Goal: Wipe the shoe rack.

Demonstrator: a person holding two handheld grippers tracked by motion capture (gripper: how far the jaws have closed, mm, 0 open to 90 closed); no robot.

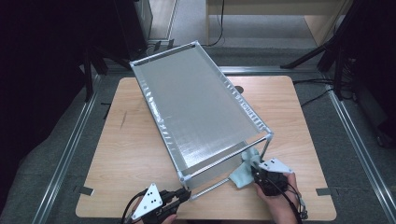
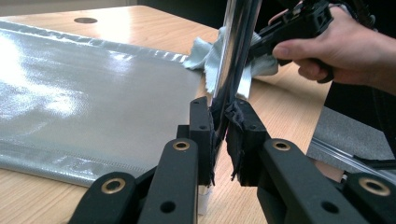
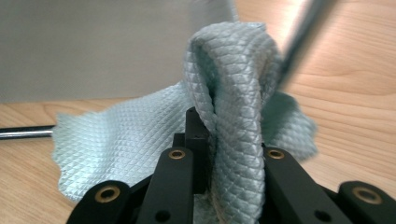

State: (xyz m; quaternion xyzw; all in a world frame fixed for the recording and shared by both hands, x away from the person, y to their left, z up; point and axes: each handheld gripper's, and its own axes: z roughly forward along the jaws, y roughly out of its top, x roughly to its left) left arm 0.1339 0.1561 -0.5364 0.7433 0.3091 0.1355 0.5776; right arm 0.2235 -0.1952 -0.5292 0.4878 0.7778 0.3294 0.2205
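Right now a pale blue-green cloth [image 1: 243, 173] lies bunched on the near right part of the wooden table [image 1: 130, 154], against the near right corner of a metal rack [image 1: 196, 107]. In the right gripper view the cloth [image 3: 233, 93] rises in a folded hump between the two black jaws, which are pressed together on it, and the rest of it spreads flat over the wood to the left. The right gripper [image 1: 259, 173] sits in a hand [image 1: 280, 193] at the near right edge of the table, pointing toward the rack's corner post. In the left gripper view the same gripper [image 2: 299, 25] shows farther off, with the cloth [image 2: 205, 53] wrapped against a shiny chrome rod [image 2: 236, 51] of the rack.

Nearer, the left gripper [image 2: 219, 135] has its jaws clamped on that chrome rod, the worn black pads gripping it from both sides. In the high view the left gripper [image 1: 184, 195] is at the near edge of the table, a little left of centre, holding the rack's lower near bar close to its corner.

The rack itself stands at an angle across the table, its silvery fabric shelf [image 1: 201, 102] running from the far left toward the near right.
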